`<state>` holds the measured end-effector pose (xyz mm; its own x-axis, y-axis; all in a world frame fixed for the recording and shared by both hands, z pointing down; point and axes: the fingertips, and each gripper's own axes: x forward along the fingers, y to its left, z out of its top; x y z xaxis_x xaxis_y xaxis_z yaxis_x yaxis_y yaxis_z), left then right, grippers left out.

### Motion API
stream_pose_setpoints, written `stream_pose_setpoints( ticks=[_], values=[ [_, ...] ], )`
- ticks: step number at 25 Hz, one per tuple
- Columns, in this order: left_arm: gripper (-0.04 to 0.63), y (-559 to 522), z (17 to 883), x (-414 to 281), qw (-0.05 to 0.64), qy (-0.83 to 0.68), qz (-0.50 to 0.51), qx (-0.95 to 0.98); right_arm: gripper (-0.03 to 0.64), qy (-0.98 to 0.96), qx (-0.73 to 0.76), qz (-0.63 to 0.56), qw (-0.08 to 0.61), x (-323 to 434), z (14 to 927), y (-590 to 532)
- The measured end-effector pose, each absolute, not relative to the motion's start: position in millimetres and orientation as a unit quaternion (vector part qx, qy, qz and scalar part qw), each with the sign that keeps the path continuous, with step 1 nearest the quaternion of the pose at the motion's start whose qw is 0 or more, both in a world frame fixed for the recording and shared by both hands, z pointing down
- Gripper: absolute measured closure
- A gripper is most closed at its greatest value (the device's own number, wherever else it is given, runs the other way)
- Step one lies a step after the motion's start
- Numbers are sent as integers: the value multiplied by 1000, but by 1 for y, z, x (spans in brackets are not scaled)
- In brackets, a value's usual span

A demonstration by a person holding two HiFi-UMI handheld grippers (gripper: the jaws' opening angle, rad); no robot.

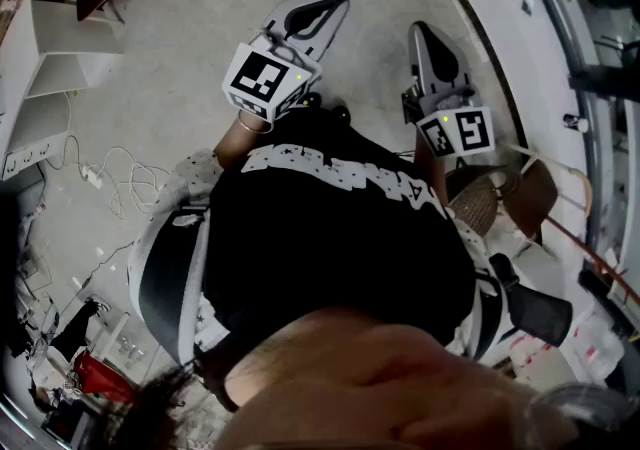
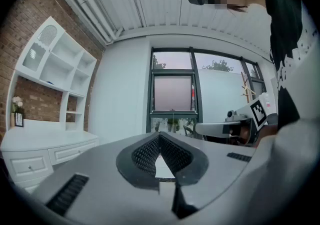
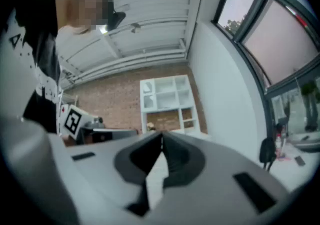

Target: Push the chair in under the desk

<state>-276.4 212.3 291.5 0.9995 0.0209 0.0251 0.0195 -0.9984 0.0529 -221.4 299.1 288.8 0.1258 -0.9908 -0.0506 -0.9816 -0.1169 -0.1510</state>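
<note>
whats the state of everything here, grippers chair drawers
left gripper, shut, nothing between the jaws
right gripper, shut, nothing between the jaws
chair, upright, neither gripper on it
cabinet drawers, closed

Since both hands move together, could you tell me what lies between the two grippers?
Only bare grey floor lies between the left gripper and the right gripper, as the head view shows; both are shut and empty.
</note>
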Motion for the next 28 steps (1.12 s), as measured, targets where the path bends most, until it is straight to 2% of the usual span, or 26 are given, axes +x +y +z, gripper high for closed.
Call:
stream_pose_setpoints(
  ticks=[23, 28],
  values=[
    [560, 278, 289, -246, 14, 26, 14, 999, 584, 654, -745, -13, 129, -194, 282, 372],
    [560, 300, 293, -236, 5, 32, 16, 999, 584, 649, -751, -16, 122, -185, 292, 396]
  ],
)
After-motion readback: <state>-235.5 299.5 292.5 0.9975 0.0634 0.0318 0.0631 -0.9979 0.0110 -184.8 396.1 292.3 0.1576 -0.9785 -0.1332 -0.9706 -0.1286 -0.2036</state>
